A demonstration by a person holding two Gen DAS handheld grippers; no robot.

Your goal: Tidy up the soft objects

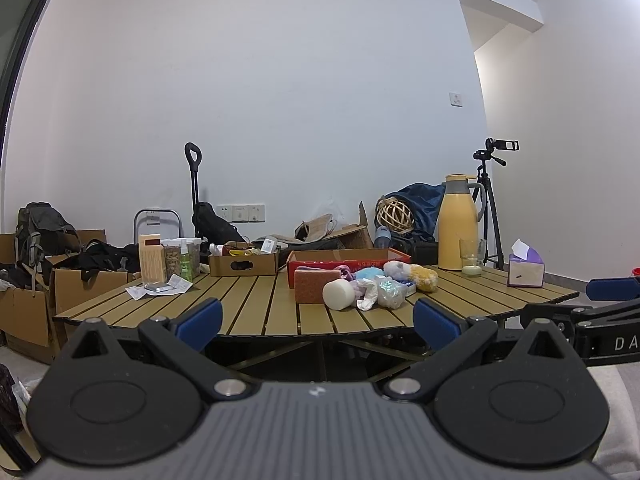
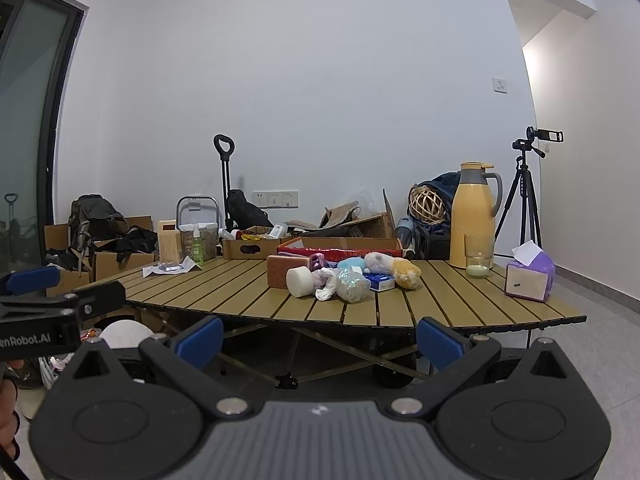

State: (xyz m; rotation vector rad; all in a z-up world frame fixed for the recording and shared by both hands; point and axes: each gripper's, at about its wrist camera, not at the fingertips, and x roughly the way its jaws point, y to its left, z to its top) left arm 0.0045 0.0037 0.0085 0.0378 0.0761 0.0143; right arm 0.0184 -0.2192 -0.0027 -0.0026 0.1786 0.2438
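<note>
Left tongs [image 1: 316,320] spread, empty, short of the slatted table's [image 1: 256,312] near edge. Right tongs [image 2: 318,340] likewise spread, empty. Soft objects [image 1: 376,286] heaped ahead beyond both, before the red box [image 1: 348,258]. Bare slats lie left of the heap.
</note>
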